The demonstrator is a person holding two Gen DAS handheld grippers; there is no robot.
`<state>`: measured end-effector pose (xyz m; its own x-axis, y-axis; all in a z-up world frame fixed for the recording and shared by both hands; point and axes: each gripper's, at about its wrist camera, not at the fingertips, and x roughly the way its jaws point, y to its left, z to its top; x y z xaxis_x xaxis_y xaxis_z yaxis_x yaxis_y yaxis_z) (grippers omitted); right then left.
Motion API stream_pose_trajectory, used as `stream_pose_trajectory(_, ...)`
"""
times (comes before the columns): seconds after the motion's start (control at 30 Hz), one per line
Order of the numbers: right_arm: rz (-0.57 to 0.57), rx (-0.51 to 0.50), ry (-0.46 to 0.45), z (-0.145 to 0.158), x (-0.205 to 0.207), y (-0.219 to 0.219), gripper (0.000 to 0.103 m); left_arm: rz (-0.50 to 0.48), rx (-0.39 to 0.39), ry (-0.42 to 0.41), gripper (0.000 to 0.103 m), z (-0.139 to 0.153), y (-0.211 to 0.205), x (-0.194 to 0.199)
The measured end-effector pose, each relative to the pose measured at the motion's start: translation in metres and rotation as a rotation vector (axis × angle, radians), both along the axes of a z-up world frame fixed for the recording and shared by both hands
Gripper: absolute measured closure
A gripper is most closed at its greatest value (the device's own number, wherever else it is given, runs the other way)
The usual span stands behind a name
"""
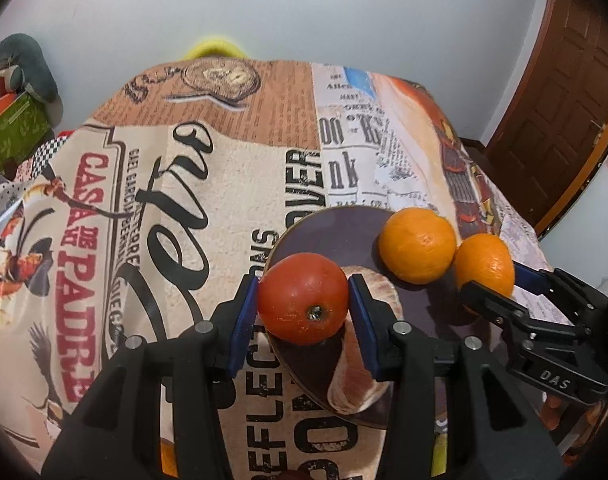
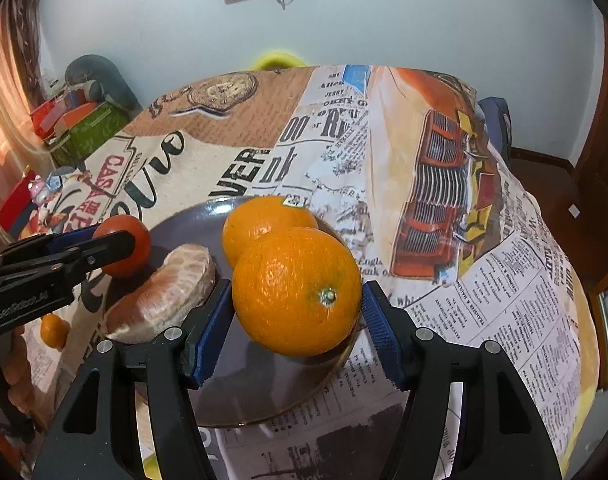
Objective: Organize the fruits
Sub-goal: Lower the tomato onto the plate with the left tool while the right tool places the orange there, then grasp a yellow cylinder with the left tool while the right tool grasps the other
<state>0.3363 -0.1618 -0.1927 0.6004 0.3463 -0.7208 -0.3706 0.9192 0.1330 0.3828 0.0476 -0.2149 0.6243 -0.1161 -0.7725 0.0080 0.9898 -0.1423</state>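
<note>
My left gripper (image 1: 303, 308) is shut on a red tomato (image 1: 302, 298), held over the left rim of a dark round plate (image 1: 328, 232). In the right wrist view the same tomato (image 2: 133, 254) shows at the left, partly behind the left gripper. My right gripper (image 2: 295, 316) is shut on an orange (image 2: 297, 290) above the plate (image 2: 263, 392); that orange (image 1: 486, 266) also appears at the right of the left wrist view. A second orange (image 1: 418, 245) (image 2: 259, 220) rests on the plate. A peeled pale citrus piece (image 2: 167, 292) (image 1: 354, 388) lies on the plate too.
A printed tablecloth (image 1: 183, 208) covers the table. A small orange fruit (image 2: 53, 330) lies on the cloth at the near left. Boxes and clutter (image 2: 79, 124) stand beyond the table's left edge. A wooden door (image 1: 564, 100) is at the right, a yellow object (image 2: 275, 60) behind the far edge.
</note>
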Motion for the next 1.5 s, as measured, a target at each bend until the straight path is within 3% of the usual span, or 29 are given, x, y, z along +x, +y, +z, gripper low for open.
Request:
stream_pose_trajectory(0.2,0.009,-0.015,0.032,-0.008,0.001,0.002,0.041,-0.010,0.005,-0.003,0.057,-0.001,-0.004,0.000)
stream_pose_trajectory(0.33,0.014,-0.045,0.036,-0.006,0.000,0.007,0.039,-0.006,0.002,0.007,0.045,0.000,-0.006,-0.003)
stream_pose_trajectory(0.7,0.029,-0.057,-0.015,0.019,-0.026,0.006,0.039,-0.003,0.001,-0.022,0.043,0.025,-0.003,-0.034)
stream_pose_trajectory(1.1,0.052,-0.059,-0.108,0.068,-0.102,-0.006,0.038,-0.026,0.050,-0.049,0.041,0.059,-0.004,-0.118)
stream_pose_trajectory(1.5,0.077,-0.102,-0.128,0.070,-0.170,-0.012,0.029,-0.086,0.066,0.007,0.034,0.043,-0.028,-0.209)
